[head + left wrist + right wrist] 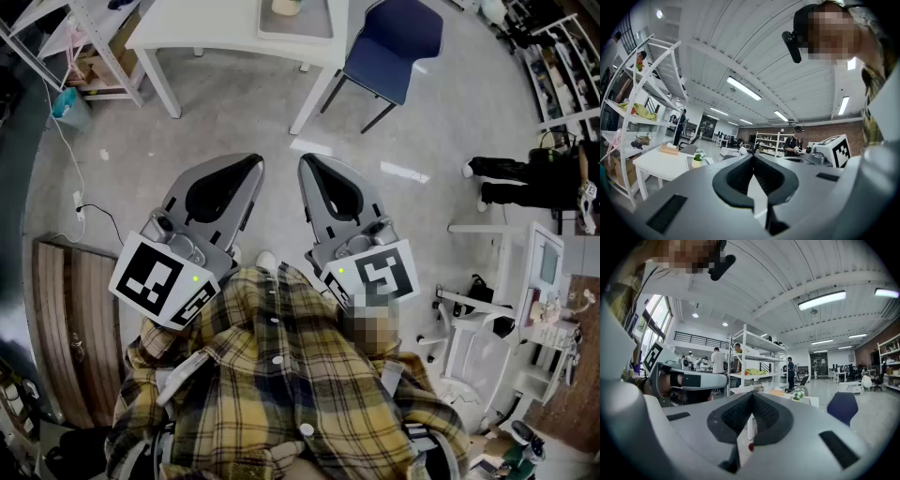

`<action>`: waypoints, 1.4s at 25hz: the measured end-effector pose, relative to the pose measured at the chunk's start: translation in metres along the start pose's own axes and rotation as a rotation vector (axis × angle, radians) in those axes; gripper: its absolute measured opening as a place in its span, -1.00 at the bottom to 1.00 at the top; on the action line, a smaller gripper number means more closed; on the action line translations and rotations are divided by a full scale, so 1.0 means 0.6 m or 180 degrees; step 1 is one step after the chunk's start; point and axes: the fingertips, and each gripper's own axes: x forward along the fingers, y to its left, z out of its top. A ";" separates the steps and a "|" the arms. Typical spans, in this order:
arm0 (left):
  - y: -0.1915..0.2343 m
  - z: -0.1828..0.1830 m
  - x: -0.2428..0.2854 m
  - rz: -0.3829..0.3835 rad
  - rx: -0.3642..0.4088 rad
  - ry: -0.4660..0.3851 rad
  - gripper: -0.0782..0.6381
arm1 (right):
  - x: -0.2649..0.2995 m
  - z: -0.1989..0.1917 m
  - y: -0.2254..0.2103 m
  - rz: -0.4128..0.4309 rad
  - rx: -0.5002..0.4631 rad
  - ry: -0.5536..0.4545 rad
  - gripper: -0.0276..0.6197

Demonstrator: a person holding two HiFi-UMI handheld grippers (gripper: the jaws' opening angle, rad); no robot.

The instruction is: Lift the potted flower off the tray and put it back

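Left tool (251,169): jaws fully together, pads meeting along their length, nothing between them. It holds nothing. Right tool (307,167): same state, jaws closed on themselves, empty. I hold the 2 tools level and side by side in front of my chest, with the tips near each other but not touching, over the grey floor (234,122).

Potted flower (698,158): a small pale-yellow pot with white blossoms and green leaves, standing upright on the tray (314,30). The tray lies flat on the white bench (206,23), near its right end as the head view shows it. The head view cuts the pot off at the top edge. Both tool views show it whole, ahead of the tool tips and well apart from them.

1 blue chair (394,42) stands just beside the bench at that end. A brown box (669,149) sits on the bench, left of the flower. White shelving (642,93) stands near the bench.
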 end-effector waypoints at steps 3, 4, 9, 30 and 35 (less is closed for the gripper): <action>-0.011 -0.002 0.009 0.0010 0.0015 -0.0008 -0.76 | -0.009 0.000 -0.007 0.0020 -0.0006 -0.0016 -0.92; -0.016 -0.003 0.011 0.0012 0.0021 -0.0011 -0.76 | -0.014 0.000 -0.009 0.0018 -0.0003 -0.0023 -0.92; -0.040 -0.009 0.016 0.0052 0.0037 -0.0021 -0.76 | -0.044 -0.005 -0.023 0.0014 0.0008 -0.0034 -0.92; -0.072 -0.039 0.038 0.0155 0.0065 0.0023 -0.76 | -0.074 -0.034 -0.049 0.0100 0.0092 -0.0005 -0.92; -0.019 -0.036 0.056 0.0161 0.0022 0.0025 -0.76 | -0.024 -0.040 -0.064 0.0088 0.0098 0.0062 -0.92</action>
